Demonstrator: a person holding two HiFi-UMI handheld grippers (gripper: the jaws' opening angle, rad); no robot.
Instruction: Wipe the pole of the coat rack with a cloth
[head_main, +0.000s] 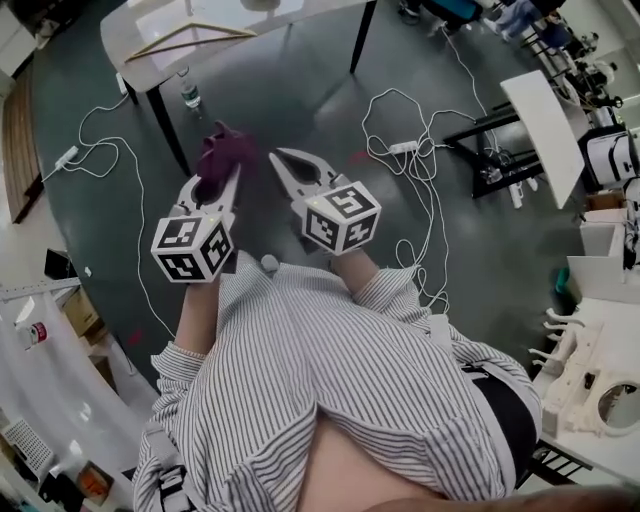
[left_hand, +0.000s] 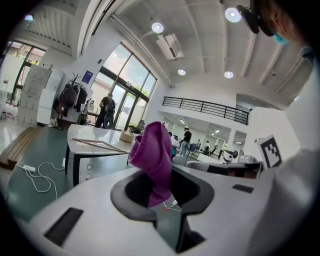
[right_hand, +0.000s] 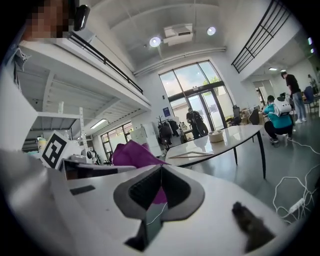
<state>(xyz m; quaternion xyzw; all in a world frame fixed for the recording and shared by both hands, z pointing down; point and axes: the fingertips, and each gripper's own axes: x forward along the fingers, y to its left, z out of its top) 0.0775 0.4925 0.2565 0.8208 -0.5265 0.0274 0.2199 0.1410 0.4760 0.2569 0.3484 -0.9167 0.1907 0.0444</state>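
**A:** Both grippers are up in front of the striped shirt (head_main: 330, 370). The left gripper (head_main: 222, 178) is pinching the purple cloth (head_main: 222, 152), which bunches up above its tips.

**B:** Its own view agrees: the cloth (left_hand: 155, 155) is clamped between the pads, with its loose end standing upright.

**A:** The right gripper (head_main: 280, 158) sits just beside it. Its jaws are pressed together with nothing between them.

**B:** The two don't touch. Beyond them there's a white table (head_main: 130, 50), with a bottle (head_main: 190, 90) on the floor by its leg.

**A:** White cables (head_main: 420, 170) trail across the dark floor. Far off by the glass doors stands a coat rack (left_hand: 70, 97) hung with dark coats, well apart from the cloth.
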